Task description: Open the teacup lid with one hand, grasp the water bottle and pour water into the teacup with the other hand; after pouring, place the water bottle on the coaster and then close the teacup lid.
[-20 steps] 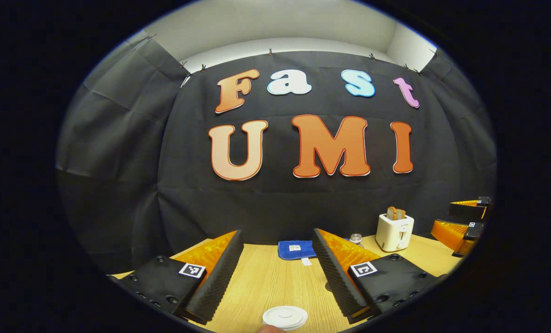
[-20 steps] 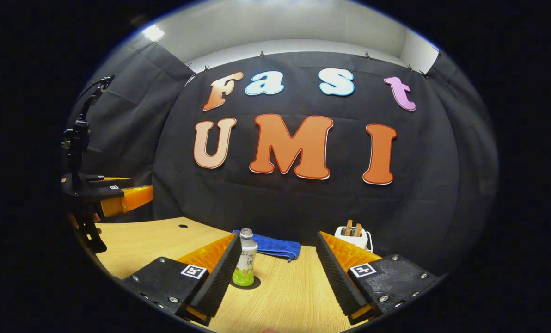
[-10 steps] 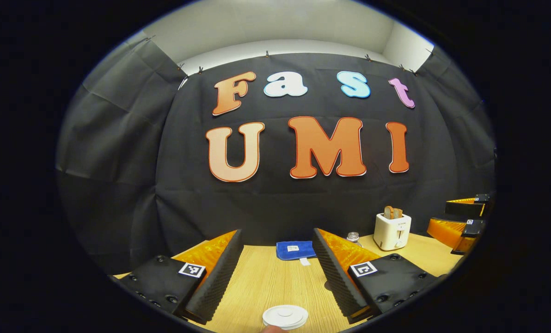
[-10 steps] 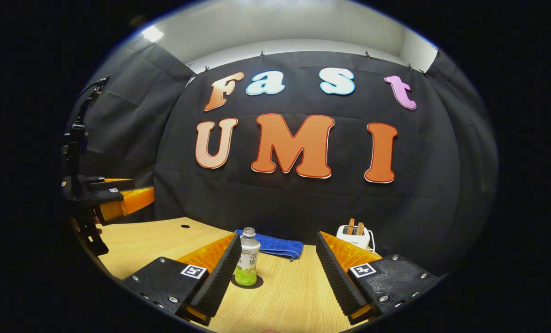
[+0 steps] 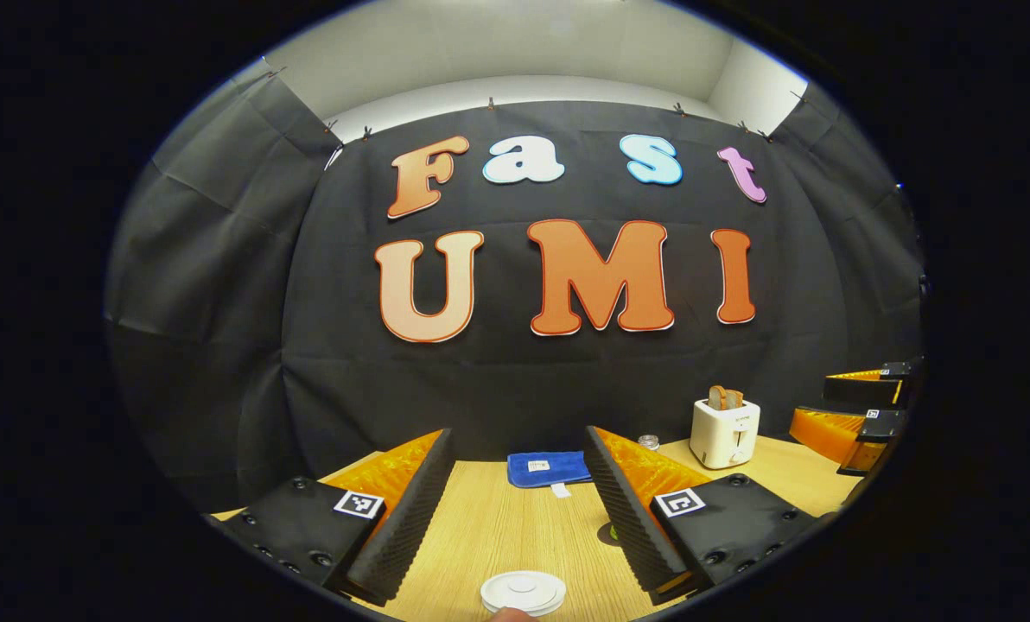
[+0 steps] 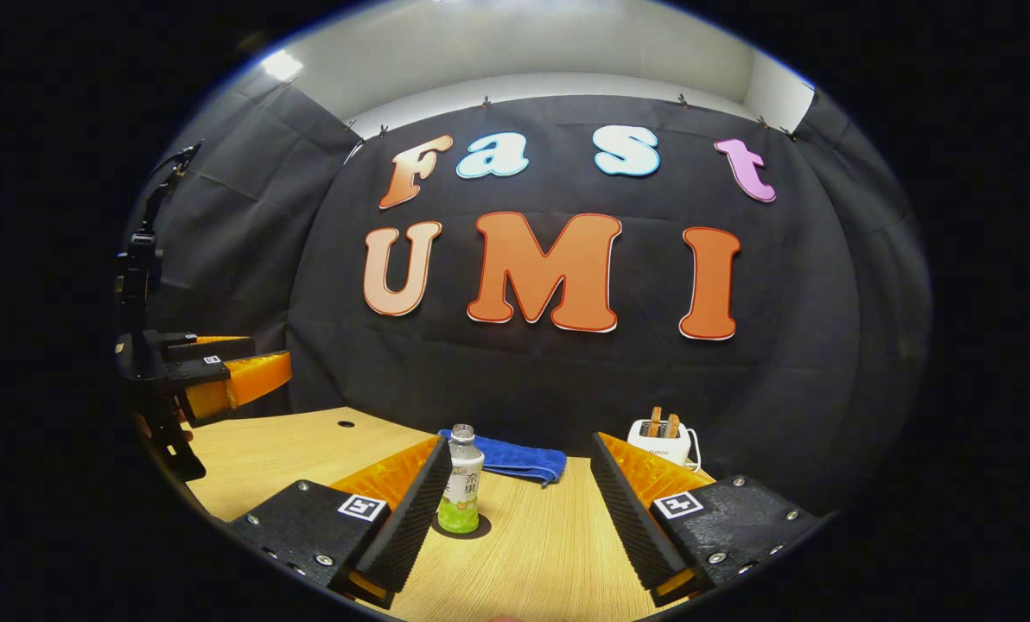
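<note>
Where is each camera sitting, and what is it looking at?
Left gripper view: rides on the left tool, faces the booth wall over the table; its open fingers frame the white teacup lid.
Right gripper view: rides on the right tool, faces the same wall; the water bottle stands beside its left finger.
Shared: blue cloth, toaster.

Black cloth wall (image 6: 558, 380) across the back and both sides, creased and pinned along its top edge by small clips. Above it, a plain white wall (image 5: 515, 52) and ceiling, with a bright ceiling light (image 6: 282, 63) glaring at upper left in the right gripper view. Below, a light wood-grain worktop (image 6: 308, 449) with a small dark round hole (image 6: 342, 423) near its far edge.
</note>
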A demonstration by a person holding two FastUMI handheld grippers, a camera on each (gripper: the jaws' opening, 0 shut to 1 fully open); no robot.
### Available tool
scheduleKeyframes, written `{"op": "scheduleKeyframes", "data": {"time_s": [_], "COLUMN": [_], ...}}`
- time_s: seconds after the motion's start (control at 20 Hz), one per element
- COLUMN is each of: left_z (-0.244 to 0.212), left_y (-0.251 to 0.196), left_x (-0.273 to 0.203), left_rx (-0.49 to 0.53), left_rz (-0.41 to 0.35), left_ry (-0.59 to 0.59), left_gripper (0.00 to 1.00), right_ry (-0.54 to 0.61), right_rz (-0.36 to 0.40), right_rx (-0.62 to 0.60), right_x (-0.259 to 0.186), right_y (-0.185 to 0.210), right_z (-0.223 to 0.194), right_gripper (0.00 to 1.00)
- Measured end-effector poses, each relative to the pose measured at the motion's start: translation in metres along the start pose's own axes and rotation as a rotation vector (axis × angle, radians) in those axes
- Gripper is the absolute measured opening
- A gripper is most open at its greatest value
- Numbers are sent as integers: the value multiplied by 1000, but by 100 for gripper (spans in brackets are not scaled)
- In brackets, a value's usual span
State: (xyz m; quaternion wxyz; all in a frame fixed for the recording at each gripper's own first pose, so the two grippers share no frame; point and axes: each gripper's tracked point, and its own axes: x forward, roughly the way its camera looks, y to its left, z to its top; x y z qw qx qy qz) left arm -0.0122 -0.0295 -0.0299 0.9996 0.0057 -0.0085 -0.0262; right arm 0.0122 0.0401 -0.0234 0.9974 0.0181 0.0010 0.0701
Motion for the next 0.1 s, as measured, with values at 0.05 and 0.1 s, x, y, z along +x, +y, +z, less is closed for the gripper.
{"op": "scheduleKeyframes", "data": {"time_s": [0.05,0.1], "left_z": [1,1], "left_y": [-2,-3], "left_x": [-1,-1], "left_rx": [3,8], "left_rz": [-4,-5], "left_ry": [-1,-5], "left_gripper": [98,98], "right_ry": [1,1], "right_rz": [1,0], "right_rx": [2,4], "right_x": [0,1], "right_y": [0,0], "right_z": [-1,-1], "right_gripper": [97,97]}}
